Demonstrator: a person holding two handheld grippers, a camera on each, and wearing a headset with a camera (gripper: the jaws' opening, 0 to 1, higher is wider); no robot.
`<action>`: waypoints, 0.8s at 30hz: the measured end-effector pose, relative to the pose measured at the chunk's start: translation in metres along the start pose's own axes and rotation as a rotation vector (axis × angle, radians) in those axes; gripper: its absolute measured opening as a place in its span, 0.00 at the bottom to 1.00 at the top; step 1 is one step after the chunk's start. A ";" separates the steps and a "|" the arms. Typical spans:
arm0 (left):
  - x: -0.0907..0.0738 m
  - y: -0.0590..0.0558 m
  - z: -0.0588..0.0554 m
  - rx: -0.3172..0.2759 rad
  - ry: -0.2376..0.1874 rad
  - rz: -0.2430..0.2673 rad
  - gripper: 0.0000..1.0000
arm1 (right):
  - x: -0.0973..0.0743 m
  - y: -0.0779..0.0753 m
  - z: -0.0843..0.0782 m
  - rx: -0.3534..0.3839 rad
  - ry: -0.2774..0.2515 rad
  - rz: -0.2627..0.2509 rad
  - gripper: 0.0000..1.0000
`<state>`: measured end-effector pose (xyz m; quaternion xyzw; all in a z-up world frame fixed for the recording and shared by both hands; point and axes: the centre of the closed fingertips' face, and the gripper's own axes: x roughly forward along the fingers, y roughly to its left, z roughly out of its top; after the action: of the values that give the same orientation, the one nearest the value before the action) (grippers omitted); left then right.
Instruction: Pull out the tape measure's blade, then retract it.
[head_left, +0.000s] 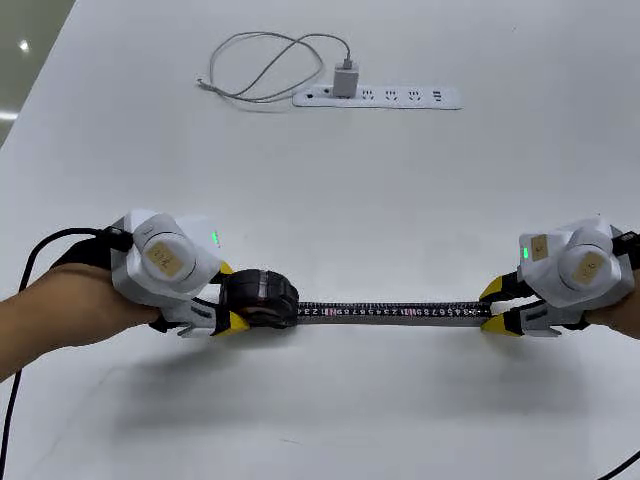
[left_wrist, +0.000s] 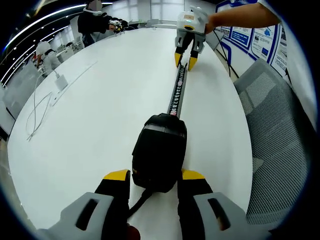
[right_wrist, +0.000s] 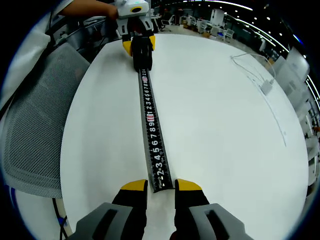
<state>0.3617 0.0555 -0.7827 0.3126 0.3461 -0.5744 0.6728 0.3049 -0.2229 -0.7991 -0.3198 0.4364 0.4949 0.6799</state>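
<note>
White tabletop (head_left: 400, 200) all the way across, with a power strip (head_left: 378, 97) at the far side, a charger (head_left: 345, 80) plugged into it and its cable (head_left: 250, 97) looping off to the left. Down front, the left gripper (head_left: 232, 296) has its yellow-tipped jaws clamped on either side of the black tape measure (head_left: 260, 297), and the left gripper view shows that case wedged squarely between them. From it the blade (head_left: 395, 311) runs straight out to the right, numbers facing up, well extended. At the other end the right gripper (head_left: 493, 307) is pinching the blade's tip. In the right gripper view the tip sits between the two closed-in jaws, though the exact contact is hard to make out. The blade looks to be held just off the table, a shadow beneath it. A grey mesh chair (left_wrist: 270, 130) stands beside the table.
</note>
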 end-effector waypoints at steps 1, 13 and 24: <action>0.000 0.000 -0.001 -0.002 -0.001 0.002 0.34 | 0.000 0.000 0.000 0.001 -0.001 -0.001 0.18; -0.009 0.001 0.002 -0.161 -0.096 -0.012 0.43 | -0.004 0.001 0.007 0.070 -0.033 -0.006 0.26; -0.025 0.005 0.005 -0.411 -0.270 -0.045 0.49 | -0.007 0.001 0.009 0.109 -0.060 -0.011 0.30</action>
<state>0.3645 0.0664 -0.7589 0.0819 0.3697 -0.5431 0.7494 0.3052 -0.2175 -0.7893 -0.2697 0.4405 0.4759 0.7119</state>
